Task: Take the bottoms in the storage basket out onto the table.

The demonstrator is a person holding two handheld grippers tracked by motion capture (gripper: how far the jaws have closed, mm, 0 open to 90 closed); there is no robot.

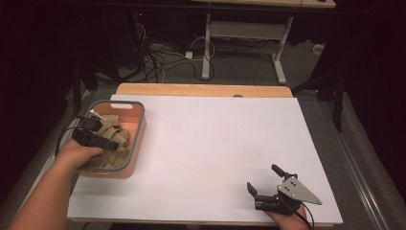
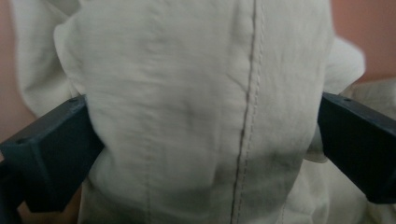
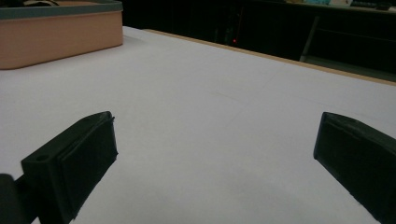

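While straddling beige garment (image 2: 205, 116):
Left gripper (image 1: 112, 142): jaws apart, risking snagging folds in basket (image 1: 139, 125).
Right gripper (image 1: 268, 181): idling, gaping.

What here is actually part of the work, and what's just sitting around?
In use:
- beige garment
- pink basket
- left gripper, jaws around the garment

Idle or background:
- right gripper, open over the white table
- floor cables

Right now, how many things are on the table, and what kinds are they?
Pink basket: 1
Beige cloth in the basket: 1 bundle; cannot tell if more
Grippers, left gripper in the basket, right gripper over the white table: 2
Total: 4
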